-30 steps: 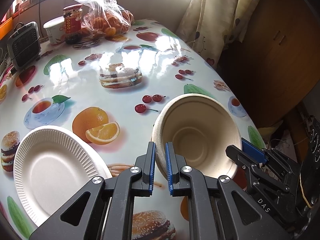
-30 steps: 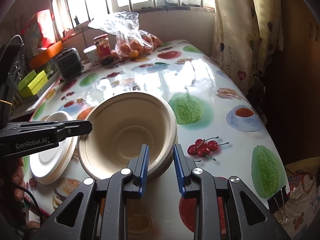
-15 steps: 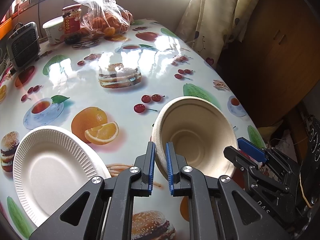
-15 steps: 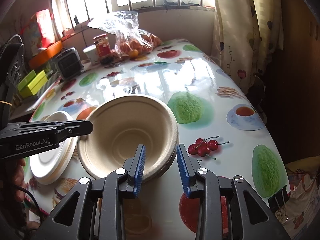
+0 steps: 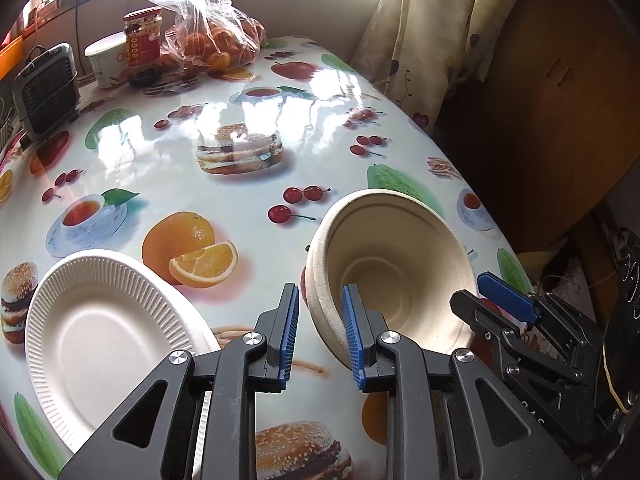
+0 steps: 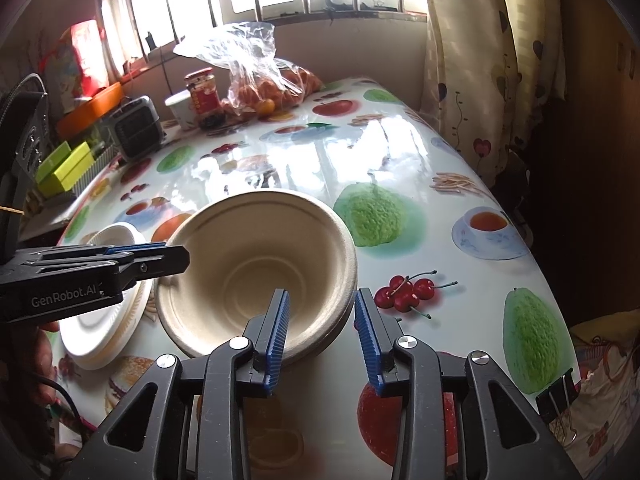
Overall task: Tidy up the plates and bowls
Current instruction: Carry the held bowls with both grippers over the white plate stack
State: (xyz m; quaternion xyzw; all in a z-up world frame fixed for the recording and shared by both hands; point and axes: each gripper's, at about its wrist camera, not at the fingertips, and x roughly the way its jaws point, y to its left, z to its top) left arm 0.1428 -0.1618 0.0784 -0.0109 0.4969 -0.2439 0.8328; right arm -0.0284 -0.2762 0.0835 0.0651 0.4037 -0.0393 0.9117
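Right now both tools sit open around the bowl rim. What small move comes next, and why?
Probably back the left tool off the tan pulp bowl. Its pads are spread with the rim loose between them, the right tool is open too, and the bowl looks set down beside the white ribbed paper plate.

A clear plastic bag of oranges is sitting at the far edge of the table, which is wearing a glossy fruit-print cloth. Just beside the bag, a red-labelled jar is standing upright, with a white tub next to it. A small grey heater is standing at the far left edge. A patterned curtain is hanging past the far right corner.
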